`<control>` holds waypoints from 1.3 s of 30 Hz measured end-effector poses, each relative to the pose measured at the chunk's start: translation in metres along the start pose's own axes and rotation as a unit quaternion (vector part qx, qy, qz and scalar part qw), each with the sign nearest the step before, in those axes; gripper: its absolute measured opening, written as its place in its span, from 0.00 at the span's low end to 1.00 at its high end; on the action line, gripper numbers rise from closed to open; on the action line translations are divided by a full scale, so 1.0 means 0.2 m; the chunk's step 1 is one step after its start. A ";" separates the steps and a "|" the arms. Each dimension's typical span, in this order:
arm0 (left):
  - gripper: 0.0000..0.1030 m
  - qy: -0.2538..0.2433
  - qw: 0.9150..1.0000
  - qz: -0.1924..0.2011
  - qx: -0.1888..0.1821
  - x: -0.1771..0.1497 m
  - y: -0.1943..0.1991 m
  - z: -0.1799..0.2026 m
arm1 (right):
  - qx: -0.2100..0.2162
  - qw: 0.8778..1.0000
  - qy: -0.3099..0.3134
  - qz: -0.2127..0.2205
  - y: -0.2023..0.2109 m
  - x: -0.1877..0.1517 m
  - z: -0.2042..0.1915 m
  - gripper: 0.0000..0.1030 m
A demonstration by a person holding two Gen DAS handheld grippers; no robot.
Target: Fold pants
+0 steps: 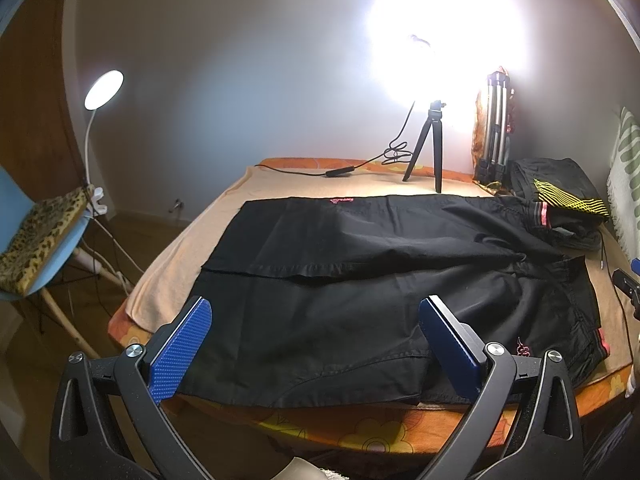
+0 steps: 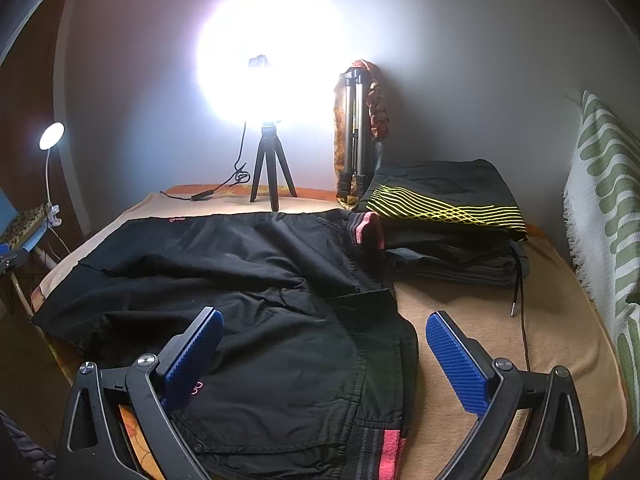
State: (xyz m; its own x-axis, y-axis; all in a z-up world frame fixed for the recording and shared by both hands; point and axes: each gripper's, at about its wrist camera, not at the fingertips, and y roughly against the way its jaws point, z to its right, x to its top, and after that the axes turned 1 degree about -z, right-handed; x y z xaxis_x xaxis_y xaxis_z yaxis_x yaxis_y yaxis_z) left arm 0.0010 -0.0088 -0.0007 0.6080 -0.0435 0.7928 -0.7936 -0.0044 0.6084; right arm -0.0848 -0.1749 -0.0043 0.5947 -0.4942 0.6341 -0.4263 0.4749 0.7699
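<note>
Black pants (image 1: 360,264) with a pink-striped waistband lie spread flat on a beige towel (image 1: 180,256) covering the table. Their legs run to the left and the waistband (image 2: 372,232) sits at the right. My left gripper (image 1: 316,320) hovers open over the near leg hem, its blue pads (image 1: 180,348) wide apart with nothing between them. In the right wrist view the same pants (image 2: 240,300) fill the middle. My right gripper (image 2: 324,340) is open above the near waist corner, holding nothing.
A stack of folded dark clothes (image 2: 452,216) with yellow stripes sits at the back right. A small tripod light (image 2: 272,168) with its cable, plus a folded tripod (image 2: 356,128), stand at the back wall. A chair with a clip lamp (image 1: 48,240) stands left of the table.
</note>
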 end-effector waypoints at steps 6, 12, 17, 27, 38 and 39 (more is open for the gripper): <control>1.00 0.001 1.000 0.000 0.000 0.00 0.00 0.00 | 0.000 1.000 0.000 0.000 0.01 0.00 0.00 1.00; 1.00 0.000 1.000 0.000 0.000 0.00 0.01 0.00 | 0.002 1.000 0.001 0.000 0.00 -0.01 -0.01 1.00; 1.00 0.001 1.000 0.000 0.000 -0.01 0.00 0.00 | 0.002 1.000 0.001 0.000 0.00 -0.01 -0.02 1.00; 1.00 0.000 1.000 -0.001 0.001 -0.01 0.00 0.00 | 0.003 1.000 0.001 -0.001 -0.01 -0.01 -0.03 0.99; 1.00 0.000 1.000 -0.003 0.002 -0.03 0.00 -0.02 | 0.004 1.000 0.002 -0.001 -0.01 -0.01 -0.03 0.99; 1.00 0.001 1.000 -0.003 0.002 -0.04 0.00 -0.02 | 0.005 1.000 0.002 -0.001 -0.01 -0.01 -0.03 0.99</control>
State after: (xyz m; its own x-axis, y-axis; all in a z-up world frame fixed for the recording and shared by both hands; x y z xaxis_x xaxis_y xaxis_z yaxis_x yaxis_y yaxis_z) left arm -0.0030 -0.0043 -0.0065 0.6125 -0.0417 0.7894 -0.7903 -0.0087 0.6127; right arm -0.0812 -0.1697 -0.0079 0.5983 -0.4920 0.6324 -0.4314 0.4673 0.7717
